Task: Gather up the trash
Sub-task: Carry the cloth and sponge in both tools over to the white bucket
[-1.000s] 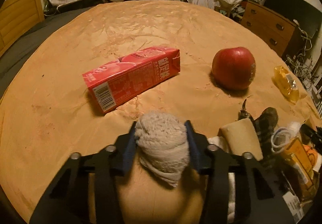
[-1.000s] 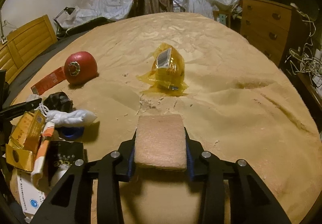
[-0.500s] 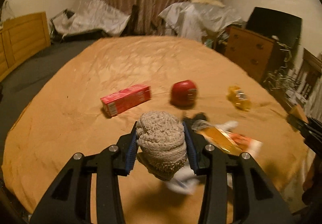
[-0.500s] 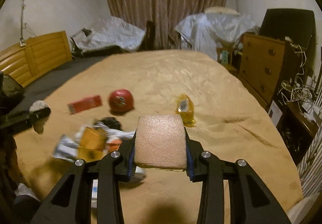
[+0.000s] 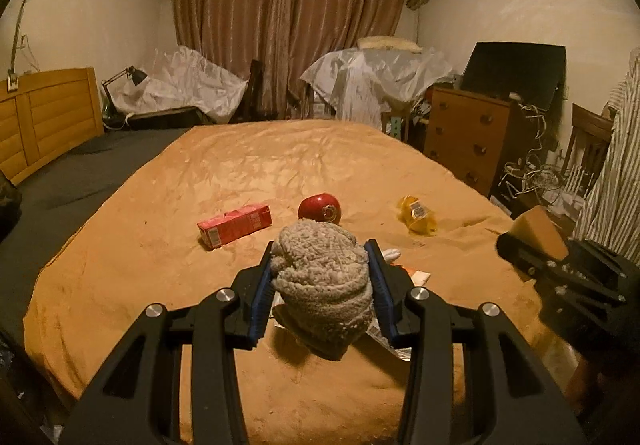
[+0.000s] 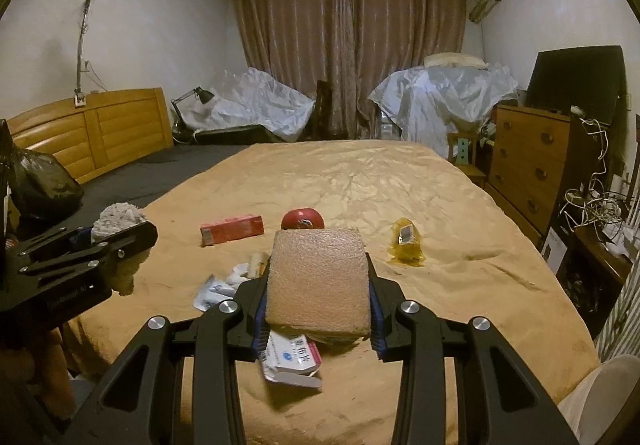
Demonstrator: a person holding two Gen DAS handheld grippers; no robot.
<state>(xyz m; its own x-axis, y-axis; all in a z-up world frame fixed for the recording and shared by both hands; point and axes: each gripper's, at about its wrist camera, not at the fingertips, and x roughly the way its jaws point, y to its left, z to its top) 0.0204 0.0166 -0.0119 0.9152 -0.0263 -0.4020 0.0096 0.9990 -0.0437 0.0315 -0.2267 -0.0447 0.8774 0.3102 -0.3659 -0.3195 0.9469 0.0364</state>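
two grippers loaded | left gripper clamps bunched grey cloth above bed | right gripper clamps tan sponge | red carton, apple, yellow wrapper lie on blanket; papers near front edge | black bag far left, contents hidden

On the bed, carton lies left of apple; wrapper right.

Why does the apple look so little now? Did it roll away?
No. The apple still sits beside the red carton on the bed; the left gripper pulled back.
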